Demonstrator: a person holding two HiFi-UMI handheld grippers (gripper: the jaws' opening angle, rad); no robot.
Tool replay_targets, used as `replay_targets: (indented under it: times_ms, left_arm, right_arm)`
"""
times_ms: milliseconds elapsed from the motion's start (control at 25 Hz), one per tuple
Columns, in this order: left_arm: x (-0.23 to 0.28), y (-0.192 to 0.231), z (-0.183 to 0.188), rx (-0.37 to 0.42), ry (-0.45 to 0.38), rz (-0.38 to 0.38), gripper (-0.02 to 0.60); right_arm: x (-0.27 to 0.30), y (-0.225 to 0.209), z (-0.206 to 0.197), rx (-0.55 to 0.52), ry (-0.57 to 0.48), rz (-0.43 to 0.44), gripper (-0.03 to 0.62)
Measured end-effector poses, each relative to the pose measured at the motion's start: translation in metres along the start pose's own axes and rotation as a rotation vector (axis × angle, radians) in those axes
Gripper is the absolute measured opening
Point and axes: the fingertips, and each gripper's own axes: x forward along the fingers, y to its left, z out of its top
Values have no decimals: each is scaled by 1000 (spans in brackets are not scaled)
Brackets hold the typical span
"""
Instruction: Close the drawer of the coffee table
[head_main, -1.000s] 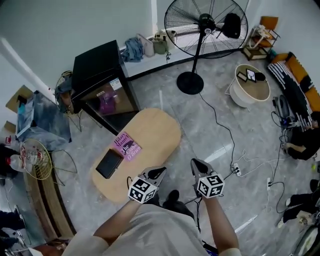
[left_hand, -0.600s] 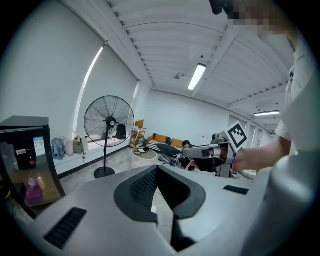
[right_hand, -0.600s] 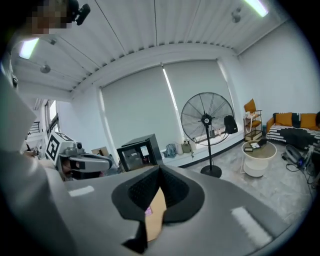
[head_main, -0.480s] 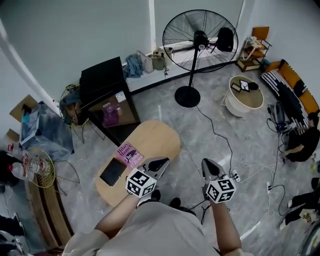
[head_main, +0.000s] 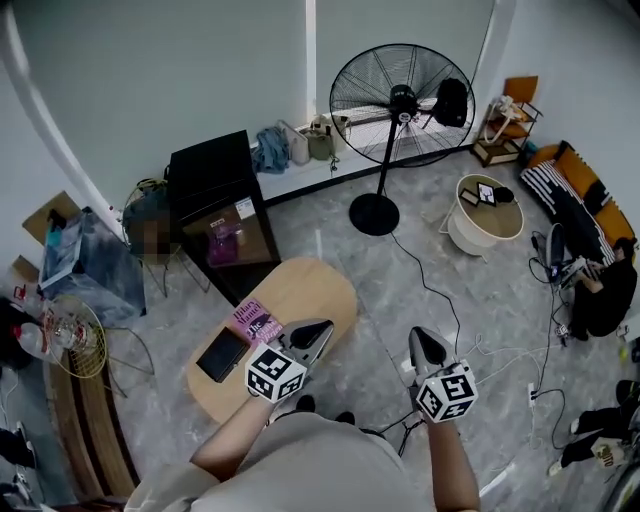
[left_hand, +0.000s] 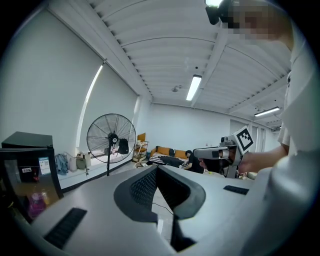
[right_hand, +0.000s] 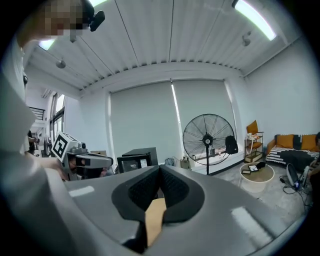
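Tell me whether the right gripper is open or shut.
Shut: the right gripper has its jaws pressed together at the tips, with nothing held between them.

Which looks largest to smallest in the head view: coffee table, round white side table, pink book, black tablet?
1. coffee table
2. round white side table, though it stands farther from the camera
3. pink book and black tablet: these look about alike, so no ranking between them

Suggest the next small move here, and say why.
Probably lower the left gripper toward the coffee table. It and the right gripper are both shut, empty and pointing level across the room, touching nothing, and no drawer front shows in the head view.
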Motion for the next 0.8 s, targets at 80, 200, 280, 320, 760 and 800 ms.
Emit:
replay_targets:
  times_ms: [80,200,280,320,760,800]
  left_arm:
    - [0,0,0,-2,-2,5,8]
    - [1,-2,2,-3,-8,10,8]
    - [2,-4,2,-3,-11,11,8]
    - [2,-4,2,-3,-12,11,8]
    - [-3,0,1,-10,-20,16,8]
    - [-3,1,1,-11,-22,17,8]
  right_arm:
    - [0,0,0,10,-2,4,11]
    - [-2,1,2,0,-4,18,11]
    - [-3,3,2,-13,-3,25,11]
    - [-3,4,1,-15,-3,28,9]
    - [-2,13,4,-31,-6,32,11]
    - [-1,14,5,-34,-5,31,11]
